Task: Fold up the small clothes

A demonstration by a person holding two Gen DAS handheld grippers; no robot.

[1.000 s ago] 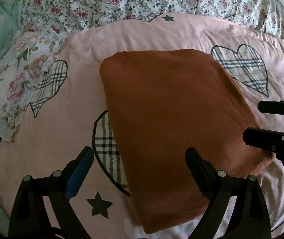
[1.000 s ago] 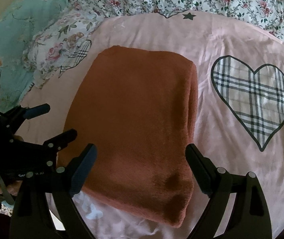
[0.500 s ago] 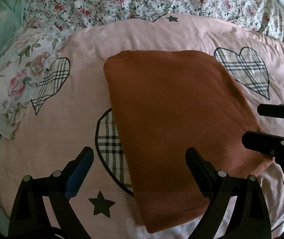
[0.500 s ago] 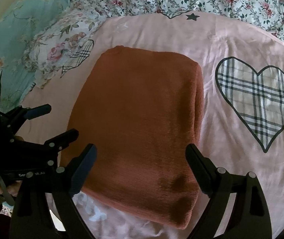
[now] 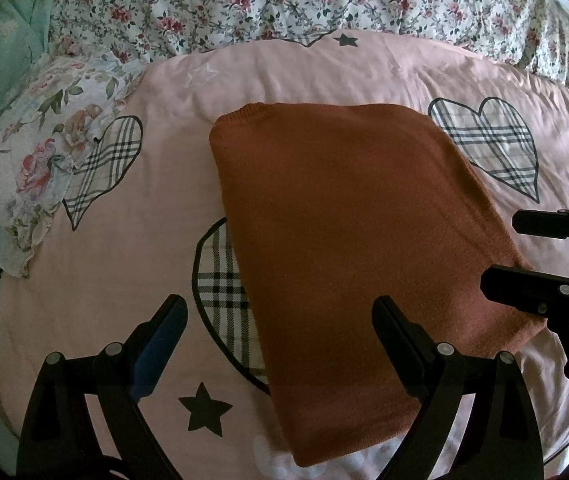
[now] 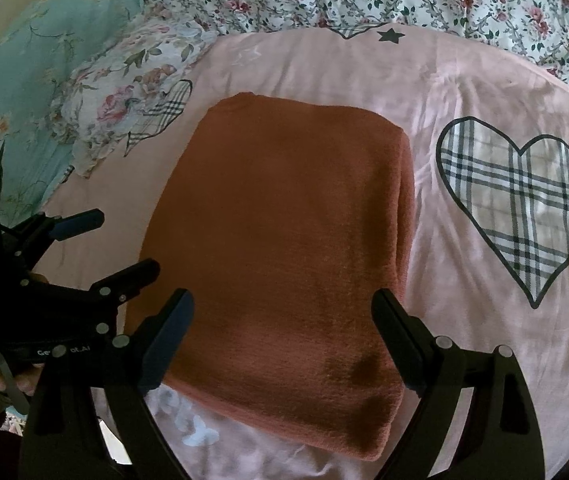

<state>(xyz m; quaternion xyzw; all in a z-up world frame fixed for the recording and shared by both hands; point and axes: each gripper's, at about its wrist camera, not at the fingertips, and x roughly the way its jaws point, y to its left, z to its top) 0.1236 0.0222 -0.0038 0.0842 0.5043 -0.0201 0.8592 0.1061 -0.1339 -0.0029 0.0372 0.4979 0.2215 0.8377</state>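
Note:
A rust-orange knit garment (image 5: 348, 240) (image 6: 284, 248) lies folded into a neat rectangle on a pink bedspread (image 5: 132, 264) (image 6: 484, 320). My left gripper (image 5: 280, 320) hovers open above the garment's near left edge, nothing between its fingers. My right gripper (image 6: 284, 316) is open too, above the garment's near end. In the left wrist view the right gripper (image 5: 524, 256) shows at the garment's right edge. The left gripper (image 6: 112, 240) appears at the left of the right wrist view, beside the garment.
The pink bedspread carries plaid hearts (image 6: 520, 204) and black stars (image 5: 204, 408). A floral quilt (image 5: 284, 0) is bunched along the far side, with a floral pillow (image 5: 32, 160) and teal bedding (image 6: 44, 40) to the left.
Both cameras have drawn back and up slightly, so the folded garment sits a little lower and smaller. The garment has not moved and both grippers stay open.

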